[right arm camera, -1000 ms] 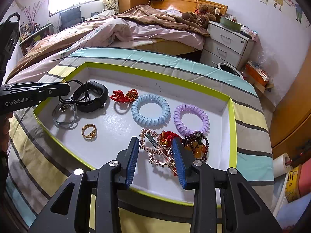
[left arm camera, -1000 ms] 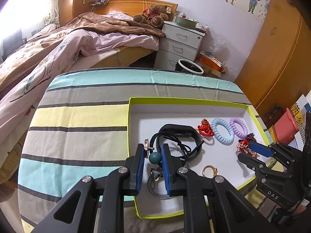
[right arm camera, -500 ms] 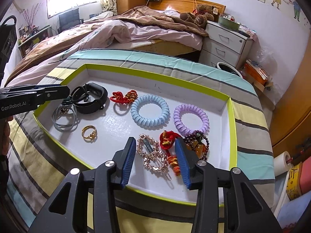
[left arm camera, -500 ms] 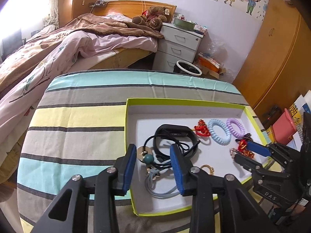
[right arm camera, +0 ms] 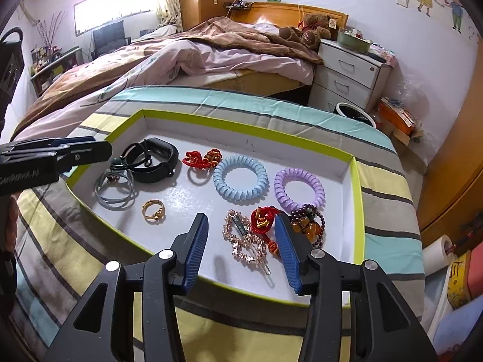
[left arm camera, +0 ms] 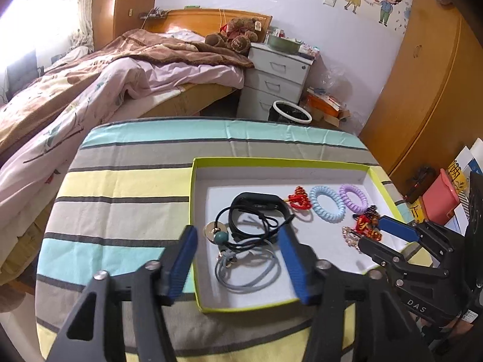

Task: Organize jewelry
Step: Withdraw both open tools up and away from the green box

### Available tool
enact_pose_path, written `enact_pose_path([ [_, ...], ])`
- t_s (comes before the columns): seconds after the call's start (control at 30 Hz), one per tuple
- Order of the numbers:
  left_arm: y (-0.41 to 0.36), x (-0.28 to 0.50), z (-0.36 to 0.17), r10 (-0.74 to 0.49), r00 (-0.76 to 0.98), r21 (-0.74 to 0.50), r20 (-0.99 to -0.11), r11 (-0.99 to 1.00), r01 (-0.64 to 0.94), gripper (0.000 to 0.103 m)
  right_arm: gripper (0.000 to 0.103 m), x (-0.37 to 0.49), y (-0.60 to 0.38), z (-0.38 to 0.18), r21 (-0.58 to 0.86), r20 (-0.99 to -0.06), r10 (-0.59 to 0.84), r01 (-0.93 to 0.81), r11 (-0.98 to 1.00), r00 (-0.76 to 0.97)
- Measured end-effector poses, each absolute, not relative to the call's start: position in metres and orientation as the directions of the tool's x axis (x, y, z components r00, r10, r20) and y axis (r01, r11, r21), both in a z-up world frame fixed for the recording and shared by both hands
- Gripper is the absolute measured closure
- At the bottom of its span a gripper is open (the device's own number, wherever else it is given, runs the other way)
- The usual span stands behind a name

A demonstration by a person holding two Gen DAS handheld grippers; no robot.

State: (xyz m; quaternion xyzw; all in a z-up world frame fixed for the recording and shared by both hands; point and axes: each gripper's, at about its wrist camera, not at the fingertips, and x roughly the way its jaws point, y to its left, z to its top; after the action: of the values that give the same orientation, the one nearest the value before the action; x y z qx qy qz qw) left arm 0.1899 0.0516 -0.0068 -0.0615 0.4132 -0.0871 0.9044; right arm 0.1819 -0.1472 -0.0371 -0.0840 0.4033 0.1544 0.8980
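From the left wrist, the left gripper (left arm camera: 238, 259) hangs with jaws opening and empty over cords (left arm camera: 246, 267) in the tray (left arm camera: 280, 163). From the right wrist, the right gripper (right arm camera: 241, 247) spreads its jaws, gripping nothing, either side of a hair clip (right arm camera: 246, 241) lying near the tray's front edge.

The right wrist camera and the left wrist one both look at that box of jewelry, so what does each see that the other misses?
Only the right wrist view shows the gold ring and the whole rose-gold hair clip between the right gripper, its jaws opening.

Only the left wrist view shows the metal disc pendant beside the teal bead, ahead of the left gripper, jaws opening, nothing held.

Both show the green-rimmed box, black band, blue coil tie and purple coil tie.
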Motion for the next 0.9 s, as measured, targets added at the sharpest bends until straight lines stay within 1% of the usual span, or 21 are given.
enact_pose_path([
  [0.37, 0.033, 0.142, 0.01, -0.205, 0.675, -0.182, -0.709, 0.978, 0.106, 0.046, 0.054, 0.137, -0.165, -0.019, 0.051, -0.709, 0.219, -0.26, 0.964, 0.67],
  [0.53, 0.027, 0.117, 0.012, -0.156, 0.695, -0.143, -0.702, 0.987, 0.076, 0.046, 0.053, 0.115, -0.171, -0.013, 0.072, -0.692, 0.219, -0.236, 0.969, 0.688],
  [0.63, 0.022, 0.104, 0.013, -0.098, 0.711, -0.087, -0.696, 0.995, 0.052, 0.046, 0.053, 0.103, -0.173, -0.01, 0.078, -0.682, 0.213, -0.22, 0.972, 0.7],
  [0.8, 0.014, 0.085, 0.012, -0.032, 0.729, -0.028, -0.684, 0.999, 0.017, 0.046, 0.053, 0.085, -0.172, -0.007, 0.06, -0.665, 0.188, -0.2, 0.978, 0.722],
  [0.9, 0.01, 0.076, 0.012, -0.018, 0.732, -0.014, -0.681, 1.0, 0.011, 0.046, 0.053, 0.076, -0.173, -0.004, 0.066, -0.655, 0.186, -0.189, 0.98, 0.733],
])
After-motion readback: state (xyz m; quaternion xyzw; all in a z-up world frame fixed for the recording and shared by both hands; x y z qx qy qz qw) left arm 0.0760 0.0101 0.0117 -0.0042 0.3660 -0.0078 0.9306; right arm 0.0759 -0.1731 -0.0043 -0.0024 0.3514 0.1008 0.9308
